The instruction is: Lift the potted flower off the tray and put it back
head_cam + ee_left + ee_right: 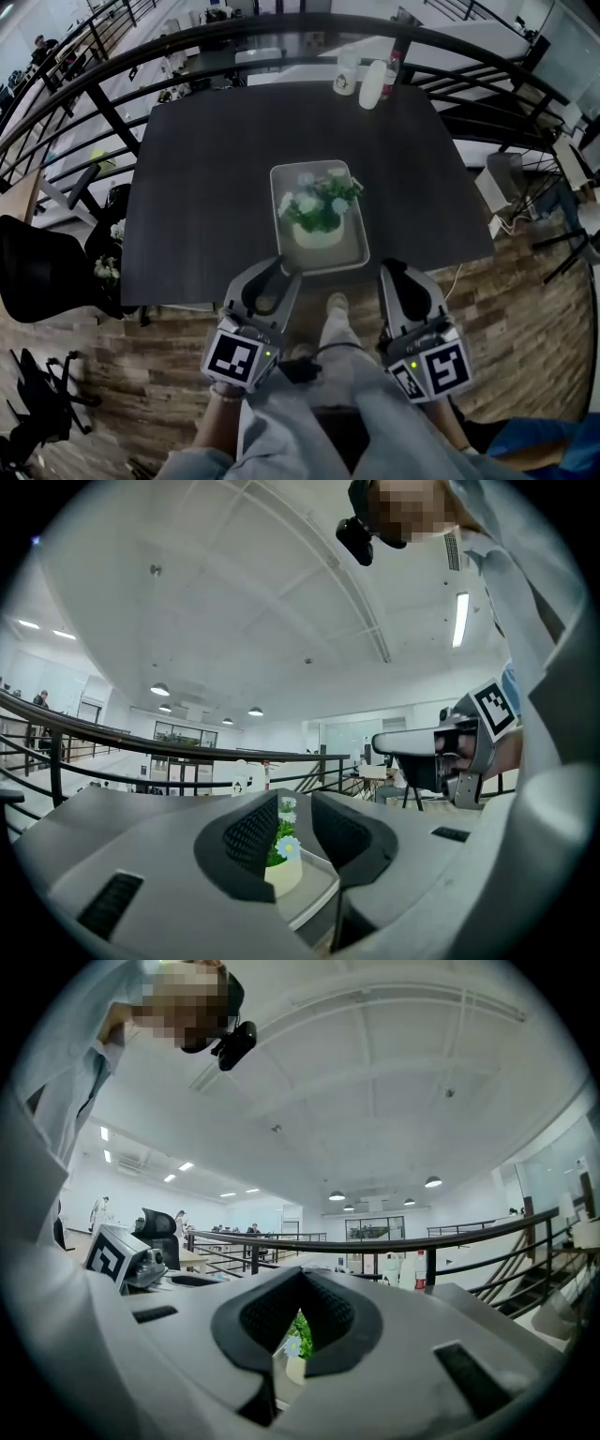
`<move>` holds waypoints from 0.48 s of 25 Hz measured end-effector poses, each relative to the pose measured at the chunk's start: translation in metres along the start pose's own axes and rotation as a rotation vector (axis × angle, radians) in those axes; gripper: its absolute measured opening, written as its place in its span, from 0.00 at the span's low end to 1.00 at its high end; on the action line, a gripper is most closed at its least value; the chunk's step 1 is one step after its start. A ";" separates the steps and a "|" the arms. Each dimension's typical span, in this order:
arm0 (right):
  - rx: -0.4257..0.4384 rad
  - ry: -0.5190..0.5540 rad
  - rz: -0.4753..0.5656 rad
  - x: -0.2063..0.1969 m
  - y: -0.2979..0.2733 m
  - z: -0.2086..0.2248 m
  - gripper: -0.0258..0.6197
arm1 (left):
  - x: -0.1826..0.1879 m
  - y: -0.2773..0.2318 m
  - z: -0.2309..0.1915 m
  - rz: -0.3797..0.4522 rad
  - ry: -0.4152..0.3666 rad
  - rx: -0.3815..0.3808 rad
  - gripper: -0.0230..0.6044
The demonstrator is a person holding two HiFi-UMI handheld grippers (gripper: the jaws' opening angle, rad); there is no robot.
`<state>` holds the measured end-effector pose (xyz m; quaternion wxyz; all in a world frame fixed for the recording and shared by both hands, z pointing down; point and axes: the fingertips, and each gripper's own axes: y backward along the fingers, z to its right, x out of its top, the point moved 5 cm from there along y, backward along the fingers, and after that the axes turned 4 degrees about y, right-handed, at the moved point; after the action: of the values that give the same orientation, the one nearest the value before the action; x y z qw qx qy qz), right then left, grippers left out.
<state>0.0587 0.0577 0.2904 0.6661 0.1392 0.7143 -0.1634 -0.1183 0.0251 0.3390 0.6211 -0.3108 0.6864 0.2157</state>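
Approach stage, lift not yet begun. Potted flower point(319, 217) (round white pot, pale blooms, green leaves) upright in shallow rectangular grey tray point(278, 180) on dark matte surface point(202, 187). Left claw point(279, 266) slightly parted, empty; right claw point(394, 268) pressed together, empty. Next: widen, straddle the pot.

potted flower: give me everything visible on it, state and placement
The potted flower is a small round cream pot, ceramic-looking, holding green leaves and white and pale blue blooms, one with a yellow centre. It stands upright in the near half of a shallow light grey tray on the dark table, near its front edge. Only the tray touches it.
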 end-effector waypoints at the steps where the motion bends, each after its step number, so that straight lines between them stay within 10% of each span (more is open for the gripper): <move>1: 0.001 0.000 -0.003 -0.001 -0.001 0.001 0.04 | -0.003 -0.002 -0.002 -0.004 0.002 0.007 0.21; 12: 0.029 -0.001 -0.038 -0.009 -0.021 0.022 0.04 | -0.050 -0.038 -0.019 -0.145 -0.022 0.033 0.47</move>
<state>0.0705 0.0296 0.2986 0.6611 0.1350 0.7142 -0.1864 -0.1035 -0.0069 0.3943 0.6476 -0.3472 0.6586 0.1623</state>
